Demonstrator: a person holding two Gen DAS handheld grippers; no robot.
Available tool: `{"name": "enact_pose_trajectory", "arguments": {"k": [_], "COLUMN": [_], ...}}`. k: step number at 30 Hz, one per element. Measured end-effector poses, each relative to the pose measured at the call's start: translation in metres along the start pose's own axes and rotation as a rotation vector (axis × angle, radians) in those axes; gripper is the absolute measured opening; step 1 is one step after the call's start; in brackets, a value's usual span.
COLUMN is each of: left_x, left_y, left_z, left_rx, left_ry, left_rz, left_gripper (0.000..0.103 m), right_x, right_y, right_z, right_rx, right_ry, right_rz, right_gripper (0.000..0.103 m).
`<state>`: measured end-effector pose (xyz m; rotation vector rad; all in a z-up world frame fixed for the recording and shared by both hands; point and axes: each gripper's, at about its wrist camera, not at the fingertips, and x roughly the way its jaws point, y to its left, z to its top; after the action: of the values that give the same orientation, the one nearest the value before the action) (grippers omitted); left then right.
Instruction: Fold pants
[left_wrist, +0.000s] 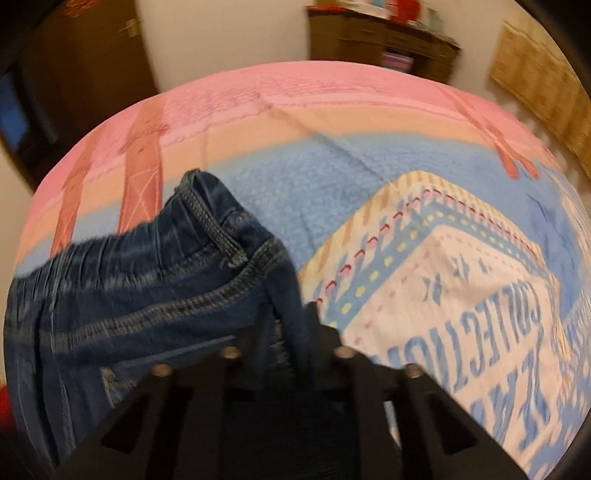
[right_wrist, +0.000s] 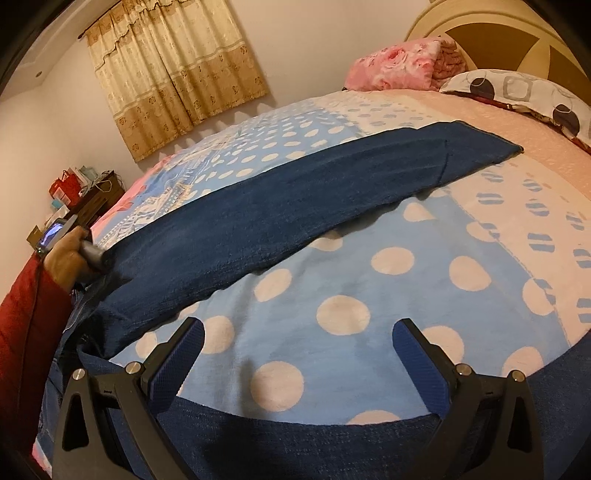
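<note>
On the bed: jeans (right_wrist: 280, 206) laid out w/ one leg stretched toward the headboard (right_wrist: 491, 33), left gripper (left_wrist: 286, 325) pinching the waist end.

Left view is blurred, but its jaws sit close together w/ denim bunched between them near the waistband & belt loop. Right gripper (right_wrist: 297, 354) is spread wide, nothing between its blue pads (right_wrist: 181, 365), over the polka-dot blanket (right_wrist: 369, 280); a strip of denim lies just below it at the bed's near edge. A hand (right_wrist: 66, 258) w/ red sleeve (right_wrist: 26, 317) holds the left tool at the waist end. Pillows (right_wrist: 517, 88) by the headboard, curtain (right_wrist: 173, 70) on the far wall.
</note>
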<state>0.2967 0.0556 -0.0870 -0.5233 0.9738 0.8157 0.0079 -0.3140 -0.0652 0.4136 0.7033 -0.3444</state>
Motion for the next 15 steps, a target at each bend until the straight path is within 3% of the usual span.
{"name": "enact_pose_trajectory", "arguments": {"k": [6, 10, 13, 15], "left_x": [-0.027, -0.058, -0.073, -0.086], "left_y": [0.051, 0.111, 0.138, 0.152], "left_z": [0.006, 0.006, 0.001, -0.009], "left_rx": [0.151, 0.171, 0.171, 0.179], "left_ry": [-0.063, -0.064, -0.036, -0.056], "left_rz": [-0.27, -0.537, -0.689, -0.749], "left_gripper": [0.011, 0.009, 0.008, 0.008], "right_x": [-0.02, -0.03, -0.039, -0.038], "right_y": [-0.015, -0.037, -0.066, -0.089], "right_z": [0.004, 0.012, 0.035, 0.061], "right_rx": [0.06, 0.137, 0.205, 0.275], "right_ry": [-0.037, -0.032, -0.055, -0.067], "right_rz": [-0.016, 0.009, 0.016, 0.029], "right_gripper": [0.102, 0.102, 0.102, 0.102]}}
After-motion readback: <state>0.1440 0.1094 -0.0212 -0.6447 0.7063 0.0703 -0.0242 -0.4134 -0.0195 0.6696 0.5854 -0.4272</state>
